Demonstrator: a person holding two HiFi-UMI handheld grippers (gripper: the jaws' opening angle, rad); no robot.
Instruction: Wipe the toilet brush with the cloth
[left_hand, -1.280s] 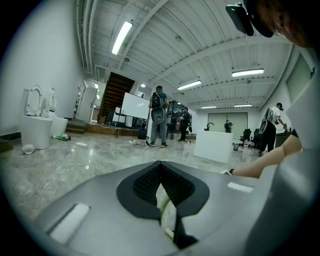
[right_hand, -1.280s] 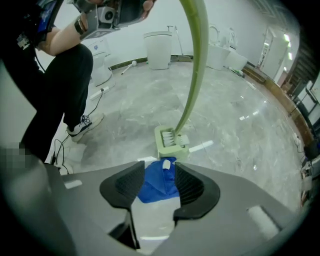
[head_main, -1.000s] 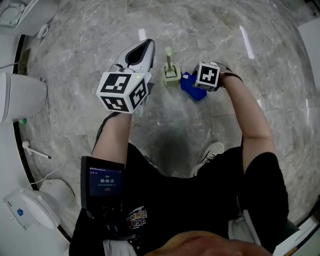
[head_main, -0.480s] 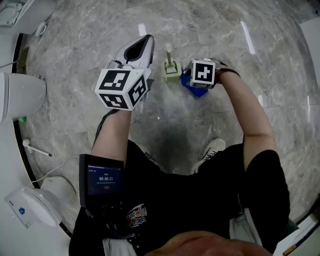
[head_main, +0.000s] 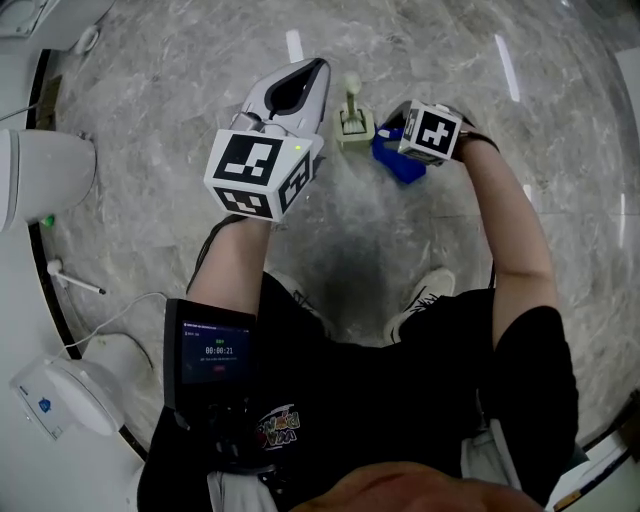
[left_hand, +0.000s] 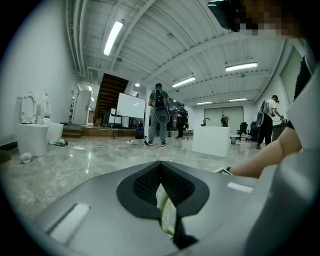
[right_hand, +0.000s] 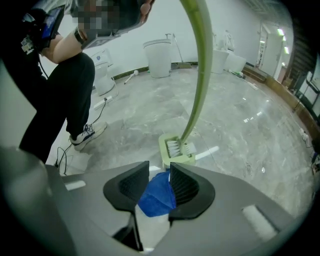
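Between the right gripper's (right_hand: 159, 169) just-closing jaws sits the cloth (right_hand: 156, 196)

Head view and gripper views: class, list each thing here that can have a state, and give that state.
toilet brush: upright, head down in its holder.
right gripper: jaws have just been closing, now on the cloth.
cloth: bunched, pinched between those jaws.
left gripper: jaws together.

Jaws of the right gripper (right_hand: 159, 169) have just been closing on the cloth (right_hand: 156, 196).
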